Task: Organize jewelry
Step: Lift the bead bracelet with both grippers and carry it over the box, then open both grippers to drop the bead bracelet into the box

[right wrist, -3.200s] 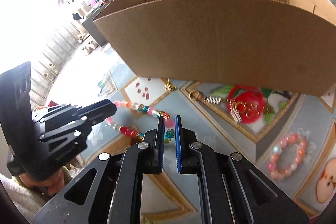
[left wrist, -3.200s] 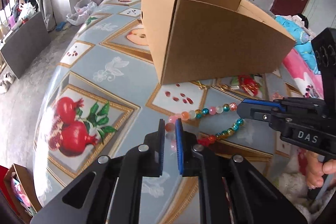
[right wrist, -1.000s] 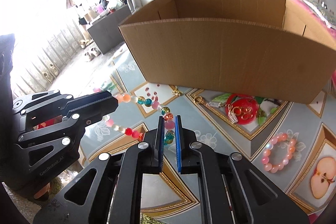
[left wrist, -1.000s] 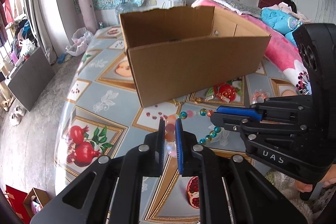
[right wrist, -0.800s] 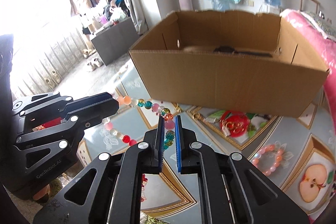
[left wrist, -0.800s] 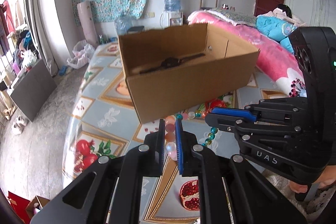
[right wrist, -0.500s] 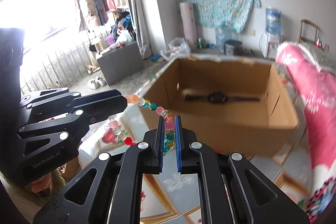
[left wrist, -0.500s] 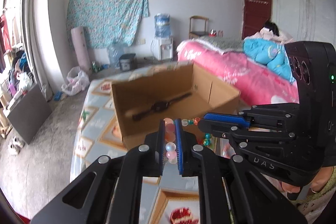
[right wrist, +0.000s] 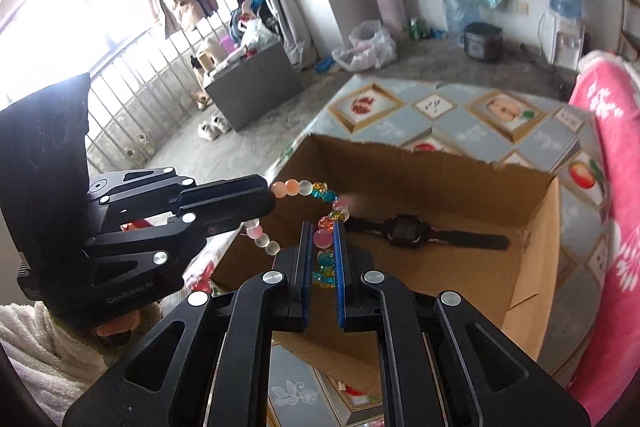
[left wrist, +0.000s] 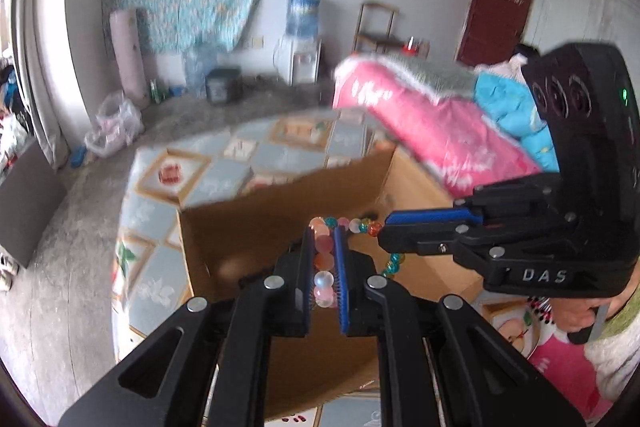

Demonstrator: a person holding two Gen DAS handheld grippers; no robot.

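I am holding the bead bracelet (right wrist: 322,205) in the air above the open cardboard box (right wrist: 532,267), my left tongs (left wrist: 324,267) and right tongs (right wrist: 321,255) both clamping its beads. A black watch (right wrist: 404,229) is lying on the box floor, and the box is sitting on the desk (right wrist: 460,107).

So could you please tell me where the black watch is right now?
The black watch lies flat on the floor of the open cardboard box, in the right wrist view just beyond the right gripper, which is holding the bead necklace above it.
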